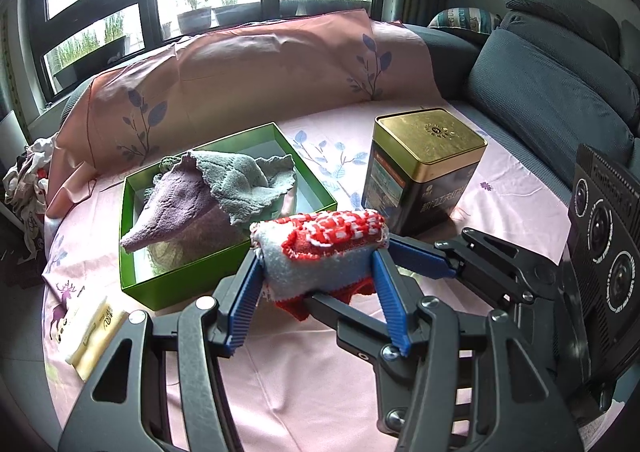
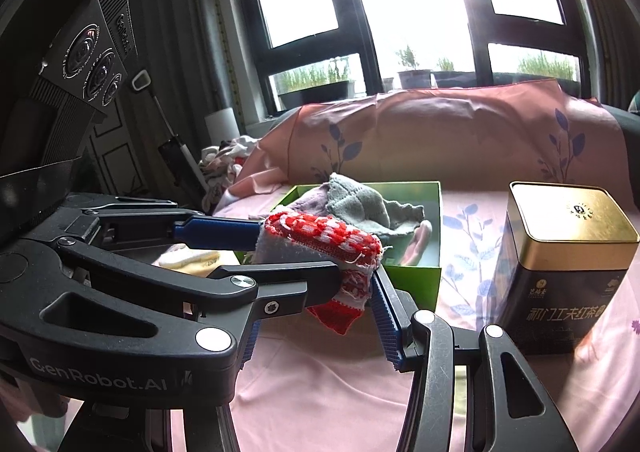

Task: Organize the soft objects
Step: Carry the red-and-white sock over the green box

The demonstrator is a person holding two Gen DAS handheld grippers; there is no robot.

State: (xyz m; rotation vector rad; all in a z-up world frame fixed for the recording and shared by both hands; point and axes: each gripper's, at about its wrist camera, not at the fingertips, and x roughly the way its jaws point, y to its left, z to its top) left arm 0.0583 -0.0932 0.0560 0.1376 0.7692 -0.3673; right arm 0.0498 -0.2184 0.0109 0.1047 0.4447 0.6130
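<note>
Red-and-white knitted cloth (image 1: 320,248), rolled over a grey layer, hangs above the pink sheet (image 1: 320,392), pinched at once by the left hand-held gripper (image 1: 316,272) and the right hand-held gripper (image 2: 320,252), blue pads pressed into it from both sides. Just behind sits a green box (image 1: 136,280) holding a purple towel (image 1: 180,207) and a grey towel (image 1: 236,183). To the right stands a gold-lidded tea tin (image 2: 560,272) with Chinese characters, perhaps "红茶". "GenRobot.AI" marks the gripper body in the right wrist view.

Both hand-held grippers (image 1: 316,252) clamp a rolled red-and-white cloth (image 1: 320,248) beside a green box (image 1: 224,211).
</note>
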